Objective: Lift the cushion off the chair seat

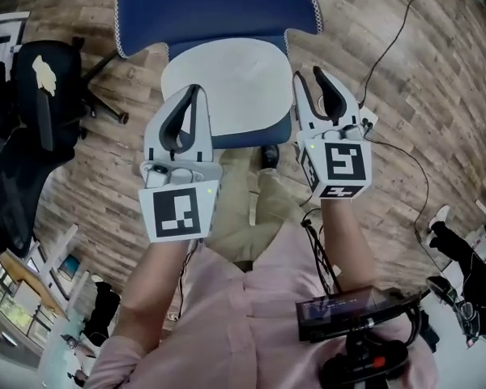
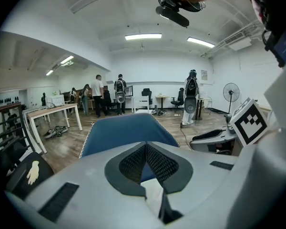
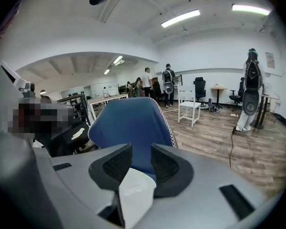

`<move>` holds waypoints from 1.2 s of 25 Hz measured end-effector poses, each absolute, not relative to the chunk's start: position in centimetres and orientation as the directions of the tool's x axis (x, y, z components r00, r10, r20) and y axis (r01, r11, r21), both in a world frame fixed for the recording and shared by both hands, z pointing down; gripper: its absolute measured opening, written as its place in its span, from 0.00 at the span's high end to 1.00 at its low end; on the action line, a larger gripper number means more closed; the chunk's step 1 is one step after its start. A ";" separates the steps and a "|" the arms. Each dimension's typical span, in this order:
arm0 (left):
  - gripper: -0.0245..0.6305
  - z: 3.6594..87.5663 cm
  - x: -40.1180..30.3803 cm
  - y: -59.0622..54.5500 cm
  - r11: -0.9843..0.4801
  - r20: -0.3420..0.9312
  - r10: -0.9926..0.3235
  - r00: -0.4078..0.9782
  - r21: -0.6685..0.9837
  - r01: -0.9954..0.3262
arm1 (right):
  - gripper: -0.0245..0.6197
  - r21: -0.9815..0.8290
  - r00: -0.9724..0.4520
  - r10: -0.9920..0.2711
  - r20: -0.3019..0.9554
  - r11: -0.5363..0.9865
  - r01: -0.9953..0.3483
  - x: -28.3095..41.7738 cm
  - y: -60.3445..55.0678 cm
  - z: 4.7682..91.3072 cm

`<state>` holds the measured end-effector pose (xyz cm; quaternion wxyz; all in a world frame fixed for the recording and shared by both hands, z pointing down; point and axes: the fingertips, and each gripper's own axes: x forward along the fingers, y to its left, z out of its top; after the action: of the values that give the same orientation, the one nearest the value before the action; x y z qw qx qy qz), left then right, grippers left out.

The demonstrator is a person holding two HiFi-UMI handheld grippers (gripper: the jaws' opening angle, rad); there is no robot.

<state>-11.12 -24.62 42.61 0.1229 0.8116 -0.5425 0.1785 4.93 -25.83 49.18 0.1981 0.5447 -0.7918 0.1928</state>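
Observation:
A pale grey cushion (image 1: pixel 227 87) lies on the seat of a blue chair (image 1: pixel 219 6). My left gripper (image 1: pixel 196 89) sits over the cushion's left edge. In the left gripper view its tips (image 2: pixel 146 144) touch, so it is shut, and a patch of cushion (image 2: pixel 150 190) shows low behind them. My right gripper (image 1: pixel 308 73) is at the cushion's right edge and open. In the right gripper view a gap (image 3: pixel 141 147) shows between its jaws, with the blue backrest (image 3: pixel 128 128) beyond and the white cushion (image 3: pixel 133 190) low between them. Whether either jaw touches the cushion is hidden.
A black office chair (image 1: pixel 40 79) stands to the left on the wooden floor. A black cable (image 1: pixel 397 39) runs along the right. Farther into the room are tables (image 2: pixel 52 113), standing people (image 2: pixel 100 94), a white chair (image 3: pixel 188 106) and a fan (image 2: pixel 231 92).

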 end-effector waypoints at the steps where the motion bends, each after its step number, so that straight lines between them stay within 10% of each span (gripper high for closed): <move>1: 0.94 43.7 -11.2 -24.9 -0.384 0.436 -0.829 0.350 0.011 -0.923 | 0.77 -0.092 -0.326 -0.779 0.536 0.330 -0.939 4.8 -26.0 50.4; 30: 0.94 65.4 -9.7 -24.7 -0.429 0.651 -0.668 0.359 0.058 -0.902 | 0.70 -0.284 -0.327 -0.565 0.758 0.165 -0.945 8.2 -21.0 80.4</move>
<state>-9.68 -24.66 65.41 0.2087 0.7976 -0.4921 0.2796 8.23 -21.04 80.39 0.2505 0.5234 -0.7211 0.3786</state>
